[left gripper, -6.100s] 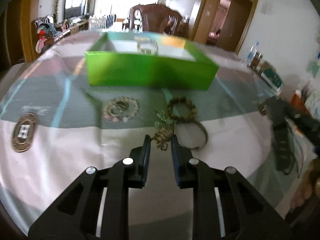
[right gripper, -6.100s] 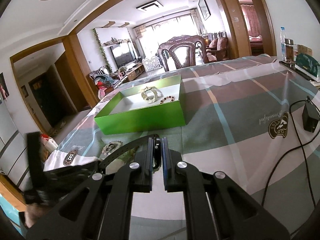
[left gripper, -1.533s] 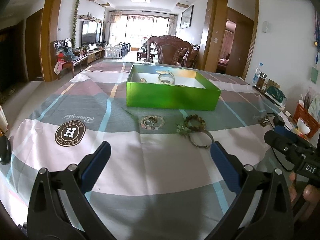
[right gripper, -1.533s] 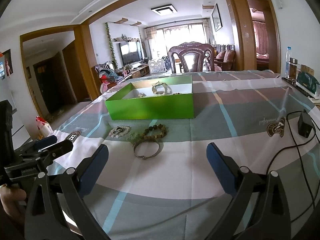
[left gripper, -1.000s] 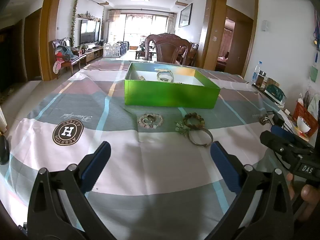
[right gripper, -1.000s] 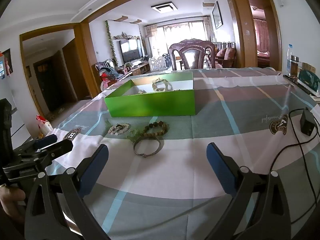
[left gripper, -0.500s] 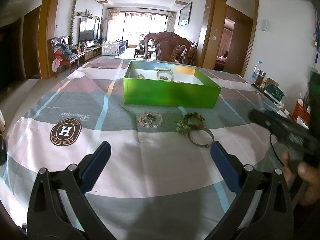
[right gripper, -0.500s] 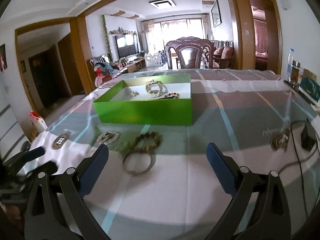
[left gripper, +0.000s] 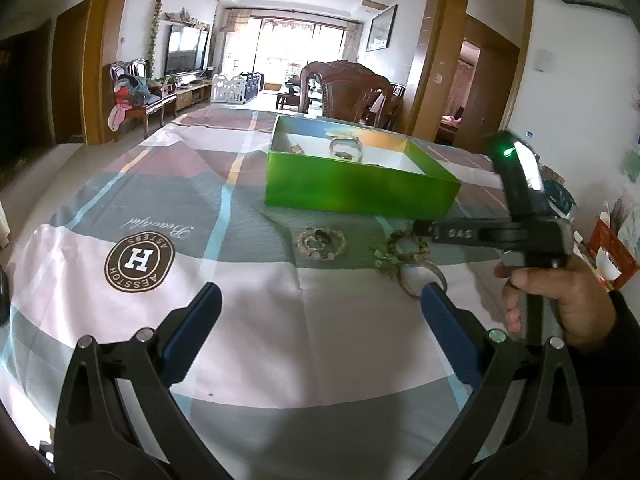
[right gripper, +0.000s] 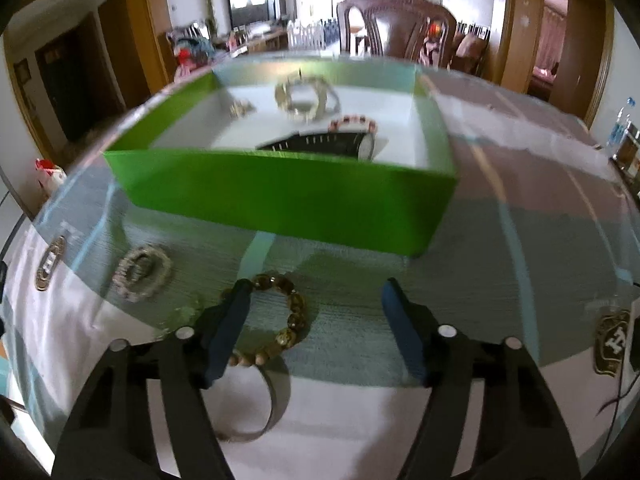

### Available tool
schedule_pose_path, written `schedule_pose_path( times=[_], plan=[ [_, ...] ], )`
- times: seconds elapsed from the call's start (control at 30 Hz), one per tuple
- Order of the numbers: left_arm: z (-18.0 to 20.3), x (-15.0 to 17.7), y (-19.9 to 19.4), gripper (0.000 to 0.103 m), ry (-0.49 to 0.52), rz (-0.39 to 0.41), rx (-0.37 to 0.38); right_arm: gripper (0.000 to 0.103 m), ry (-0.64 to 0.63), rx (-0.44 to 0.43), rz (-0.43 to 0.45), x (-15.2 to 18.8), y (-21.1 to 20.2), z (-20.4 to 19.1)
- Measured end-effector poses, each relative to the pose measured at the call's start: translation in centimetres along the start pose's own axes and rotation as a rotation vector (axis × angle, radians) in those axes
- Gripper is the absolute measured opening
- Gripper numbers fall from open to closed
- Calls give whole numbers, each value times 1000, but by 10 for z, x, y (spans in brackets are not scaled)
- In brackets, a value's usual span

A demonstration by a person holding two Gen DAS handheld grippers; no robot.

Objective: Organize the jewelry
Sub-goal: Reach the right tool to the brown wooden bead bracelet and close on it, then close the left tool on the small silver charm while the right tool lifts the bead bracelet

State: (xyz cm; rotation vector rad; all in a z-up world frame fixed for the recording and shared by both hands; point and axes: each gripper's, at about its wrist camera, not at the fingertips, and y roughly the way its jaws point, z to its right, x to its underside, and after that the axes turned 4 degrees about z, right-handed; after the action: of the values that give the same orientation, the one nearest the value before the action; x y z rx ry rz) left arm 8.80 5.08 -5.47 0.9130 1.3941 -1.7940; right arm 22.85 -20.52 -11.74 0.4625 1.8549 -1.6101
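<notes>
Right hand-held gripper [right gripper: 316, 292]: jaws apart and closing, pointed steeply down over the surface [right gripper: 500, 300]; nothing pressed between the pads. Its left finger [right gripper: 228, 320] overlapped the near-left edge of the brown bead bracelet [right gripper: 288, 316], most of which lay in the gap between the fingers; contact could not be told. Just nearer than that, under the left finger, lay the metal bangle [right gripper: 272, 400]. Left of the fingers, the pale bead bracelet [right gripper: 140, 272] lay apart. Beyond the fingertips stood the green box [right gripper: 280, 200], holding a black watch [right gripper: 332, 144], a pink bead bracelet [right gripper: 352, 122] and a pale bangle [right gripper: 304, 96].

Left hand-held gripper [left gripper: 320, 308]: jaws wide apart and empty, held above the checked cloth. Ahead of it lay the same loose pieces before the box. To its right, a hand [left gripper: 560, 300] gripped the other tool's handle.
</notes>
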Motion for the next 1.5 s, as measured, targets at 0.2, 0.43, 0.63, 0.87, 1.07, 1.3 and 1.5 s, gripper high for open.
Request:
schedule_pose_path(
  times=[0.2, 0.43, 0.63, 0.87, 1.07, 1.3, 1.5],
  plan=[
    [-3, -2, 9, 99, -1, -26, 2, 19, -37, -1, -53, -1, 17, -7],
    [15, -12, 34, 99, 55, -81, 36, 11, 16, -59, 26, -3, -11, 2],
    [42, -27, 80, 81, 24, -186, 132, 11, 84, -103, 180, 7, -80, 21],
    [58, -24, 130, 52, -8, -307, 161, 11, 95, -107, 274, 31, -144, 44],
    [52, -19, 151, 20, -78, -349, 182, 11, 110, -109, 279, 48, -156, 52],
    [41, -37, 105, 14, -100, -190, 185, 11, 127, -124, 295, 55, -162, 51],
    [28, -49, 32, 14, -56, -63, 150, 11, 109, -154, 353, 60, -186, 39]
  ],
)
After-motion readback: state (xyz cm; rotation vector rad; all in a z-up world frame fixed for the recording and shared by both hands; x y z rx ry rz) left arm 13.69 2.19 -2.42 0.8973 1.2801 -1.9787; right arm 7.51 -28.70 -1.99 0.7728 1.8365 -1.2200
